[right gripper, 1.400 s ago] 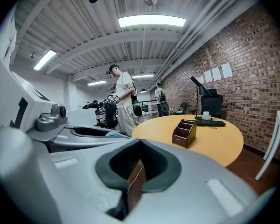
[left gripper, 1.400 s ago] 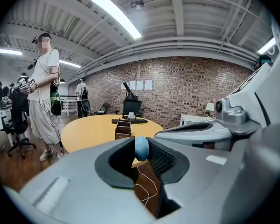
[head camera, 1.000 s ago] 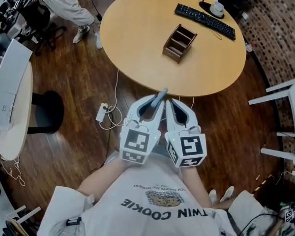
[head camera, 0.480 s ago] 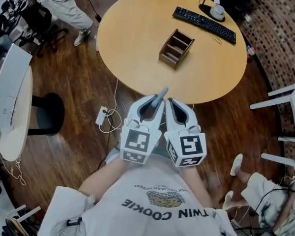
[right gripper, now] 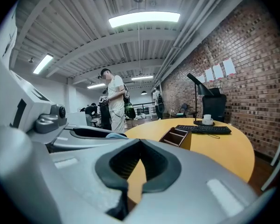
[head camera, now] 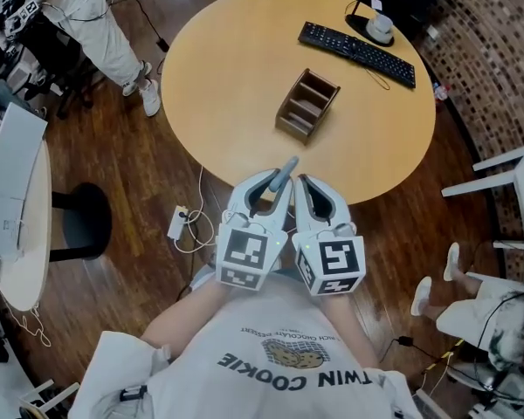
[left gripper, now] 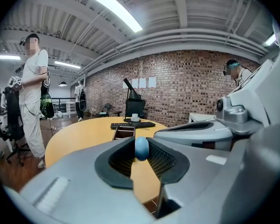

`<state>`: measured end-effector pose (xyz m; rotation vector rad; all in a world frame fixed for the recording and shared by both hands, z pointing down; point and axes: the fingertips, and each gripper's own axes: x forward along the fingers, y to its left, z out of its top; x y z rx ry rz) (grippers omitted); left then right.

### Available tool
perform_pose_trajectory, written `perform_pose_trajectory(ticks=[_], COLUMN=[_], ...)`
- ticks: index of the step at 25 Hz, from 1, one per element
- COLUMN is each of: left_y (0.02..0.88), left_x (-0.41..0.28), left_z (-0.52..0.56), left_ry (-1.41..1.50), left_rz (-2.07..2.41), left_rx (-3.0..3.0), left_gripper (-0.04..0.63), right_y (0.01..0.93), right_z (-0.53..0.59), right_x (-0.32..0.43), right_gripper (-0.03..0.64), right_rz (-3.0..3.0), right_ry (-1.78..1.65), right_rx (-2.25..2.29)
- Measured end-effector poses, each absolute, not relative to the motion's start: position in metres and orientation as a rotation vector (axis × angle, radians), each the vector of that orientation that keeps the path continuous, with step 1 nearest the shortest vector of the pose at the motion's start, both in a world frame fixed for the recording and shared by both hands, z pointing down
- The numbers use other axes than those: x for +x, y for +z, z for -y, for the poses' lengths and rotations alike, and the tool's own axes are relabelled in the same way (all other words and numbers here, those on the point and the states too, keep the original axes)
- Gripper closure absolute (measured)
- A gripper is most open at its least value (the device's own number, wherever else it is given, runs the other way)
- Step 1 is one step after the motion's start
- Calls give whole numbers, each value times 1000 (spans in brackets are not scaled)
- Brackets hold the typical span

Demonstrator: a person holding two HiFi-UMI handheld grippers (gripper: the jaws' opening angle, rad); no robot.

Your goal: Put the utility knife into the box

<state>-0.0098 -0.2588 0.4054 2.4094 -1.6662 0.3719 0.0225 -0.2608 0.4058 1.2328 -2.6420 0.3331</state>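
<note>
The utility knife point(left gripper: 141, 148) is clamped in the left tongs point(head camera: 277, 184), well short of the box point(head camera: 307, 106) on the worktop point(head camera: 236, 59); the right tongs point(right gripper: 139, 146) are shut on nothing. It is judged light, stiff, slick-cased, best gripped mid-body.

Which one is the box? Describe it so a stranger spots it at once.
Start at the round yellow-wood table. Near its middle, on the person's side of the black keyboard, stands the box. It alone is dark brown, open-topped and split by dividers into compartments.
</note>
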Motion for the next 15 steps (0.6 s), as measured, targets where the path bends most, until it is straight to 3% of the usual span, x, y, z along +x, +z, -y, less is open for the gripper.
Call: perform_pose_trajectory(ticks=[15], left_y=[424], left_x=[-30], left_z=[357], left_ry=[570], left_rz=[1386], left_rx=[2612], left_gripper=[520], right_y=[415], right_z=[347], right_x=[8], right_gripper=[615], right_rz=[2463], right_ry=[363], right_rx=[1463])
